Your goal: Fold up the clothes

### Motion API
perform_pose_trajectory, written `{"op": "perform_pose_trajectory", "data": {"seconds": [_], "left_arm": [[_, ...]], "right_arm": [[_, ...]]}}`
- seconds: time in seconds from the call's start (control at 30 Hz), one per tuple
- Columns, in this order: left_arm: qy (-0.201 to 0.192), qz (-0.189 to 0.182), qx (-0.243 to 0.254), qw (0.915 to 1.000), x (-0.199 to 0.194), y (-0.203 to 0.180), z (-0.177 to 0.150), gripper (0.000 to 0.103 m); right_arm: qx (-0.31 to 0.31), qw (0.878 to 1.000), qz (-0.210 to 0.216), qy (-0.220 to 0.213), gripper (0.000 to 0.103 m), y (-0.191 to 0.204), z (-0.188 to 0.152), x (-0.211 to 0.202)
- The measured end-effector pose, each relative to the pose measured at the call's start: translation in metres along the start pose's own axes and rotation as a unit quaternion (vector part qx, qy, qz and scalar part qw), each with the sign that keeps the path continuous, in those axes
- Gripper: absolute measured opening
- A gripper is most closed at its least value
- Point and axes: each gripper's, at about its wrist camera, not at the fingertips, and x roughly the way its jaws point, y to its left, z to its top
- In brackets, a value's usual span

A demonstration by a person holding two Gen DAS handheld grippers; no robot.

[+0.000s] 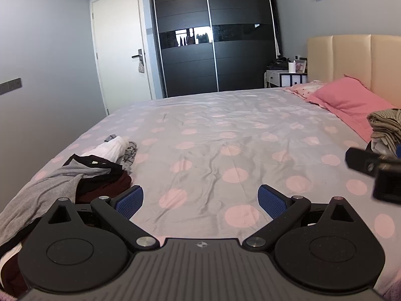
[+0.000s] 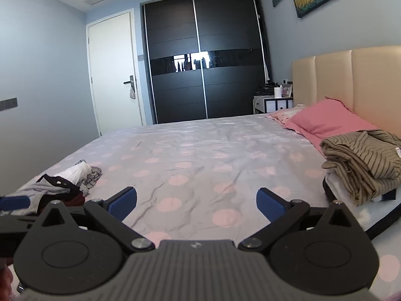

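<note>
Grippers both gaped wide w/ nothing between the blue pads: left gripper [image 1: 200, 200], right gripper [image 2: 196, 202], each hovering over the polka-dot bedsheet [image 1: 213, 130]. Unfolded clothes pile [image 1: 95, 168] lay just left of the left one; striped shirt [image 2: 363, 160] sat atop a folded stack at right, near the pink pillow [image 2: 328, 120].

Two hand-held grippers, the left gripper [image 1: 200, 202] and right gripper [image 2: 196, 203]: black linkage arms, silver pivot screws, blue ribbed pads [image 1: 130, 202], a grey ridged body.
</note>
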Motion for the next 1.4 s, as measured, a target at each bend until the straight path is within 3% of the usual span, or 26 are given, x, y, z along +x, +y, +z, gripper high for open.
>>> {"op": "perform_pose_trajectory", "data": {"seconds": [0.13,0.3,0.47,0.6,0.8,1.4], "left_arm": [[0.005,0.028,0.004,0.9996,0.016,-0.002,-0.009,0.100],[0.050,-0.010,-0.043,0.9978,0.041,0.019,-0.013,0.100],[0.045,0.007,-0.046,0.9979,0.047,0.021,-0.019,0.099],[0.065,-0.022,-0.048,0.9965,0.052,0.026,-0.022,0.092],[0.070,-0.020,-0.076,0.9945,0.054,0.027,-0.021,0.092],[0.085,-0.015,-0.055,0.9948,0.054,0.018,-0.021,0.092]], "right_arm": [[-0.028,0.999,-0.013,0.010,0.102,-0.002,0.001,0.001],[-0.056,0.997,-0.020,0.045,0.103,0.017,0.001,0.025],[-0.058,0.997,-0.023,0.039,0.103,0.026,-0.015,0.040],[-0.047,0.998,-0.023,0.045,0.103,0.021,-0.018,0.039],[-0.039,0.998,-0.028,0.051,0.103,0.016,-0.020,0.041],[-0.032,0.998,-0.025,0.053,0.103,0.011,-0.023,0.037]]}}
